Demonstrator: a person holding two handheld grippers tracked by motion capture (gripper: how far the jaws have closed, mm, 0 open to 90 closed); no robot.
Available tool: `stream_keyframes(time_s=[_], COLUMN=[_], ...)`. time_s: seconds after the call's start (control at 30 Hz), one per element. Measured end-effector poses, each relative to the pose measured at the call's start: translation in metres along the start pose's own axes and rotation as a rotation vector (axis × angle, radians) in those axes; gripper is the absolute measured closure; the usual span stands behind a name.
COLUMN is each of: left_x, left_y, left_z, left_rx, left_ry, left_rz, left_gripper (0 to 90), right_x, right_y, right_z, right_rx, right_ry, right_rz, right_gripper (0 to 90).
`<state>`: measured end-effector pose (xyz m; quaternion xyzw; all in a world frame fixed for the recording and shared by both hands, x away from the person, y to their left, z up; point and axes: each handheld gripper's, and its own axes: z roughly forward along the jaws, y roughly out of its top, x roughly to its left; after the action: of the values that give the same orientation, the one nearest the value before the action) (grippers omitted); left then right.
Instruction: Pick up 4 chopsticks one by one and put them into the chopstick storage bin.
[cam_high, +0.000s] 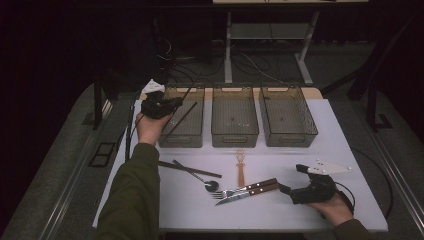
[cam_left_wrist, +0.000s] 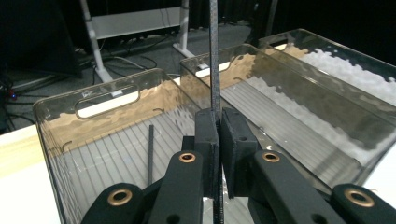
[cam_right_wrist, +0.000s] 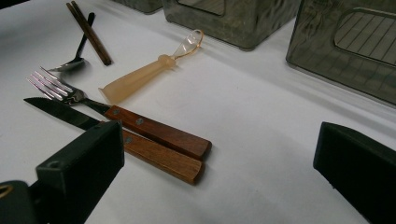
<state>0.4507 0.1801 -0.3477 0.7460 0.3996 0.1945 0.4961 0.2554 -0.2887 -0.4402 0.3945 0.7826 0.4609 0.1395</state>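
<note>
Olive sleeve (cam_high: 131, 200); black gripper (cam_high: 161, 106), brass-ringed screws.

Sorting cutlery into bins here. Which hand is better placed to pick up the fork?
Right. The right gripper sits open beside the fork; the left gripper is clamped on a black chopstick over the left bin.

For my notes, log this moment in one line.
left gripper: shut on chopstick | over left bin | right gripper: open, near knife

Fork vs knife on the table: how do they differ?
The fork ends in thin silver prongs; the knife ends in one flat dark pointed blade. In the high view the fork lies farther from the person, the knife nearer. Shared: both have brown riveted wooden handles, lie flat side by side, and point away from the right gripper.
</note>
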Motion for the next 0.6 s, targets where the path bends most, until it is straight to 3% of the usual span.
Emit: stream_keyframes(time_s=[0.27,0.4,0.6], left_x=[0.012,0.016,0.021], left_y=[-0.008,-0.01,-0.016], left_z=[0.017,0.026,0.033], left_rx=[0.008,0.035,0.068], left_ry=[0.015,0.03,0.044], left_rz=[-0.017,-0.014,-0.049], left_gripper=[85.8,85.8,85.7], right_x=[0.0,0.0,-0.001], right_y=[0.0,-0.001,-0.001], right_z=[-0.001,-0.001,-0.001], right_rx=[-0.001,0.0,-0.006], right_ry=[-0.005,-0.003,-0.003], right_rz=[0.001,0.001,-0.002], right_gripper=[1.6,1.6,1.6])
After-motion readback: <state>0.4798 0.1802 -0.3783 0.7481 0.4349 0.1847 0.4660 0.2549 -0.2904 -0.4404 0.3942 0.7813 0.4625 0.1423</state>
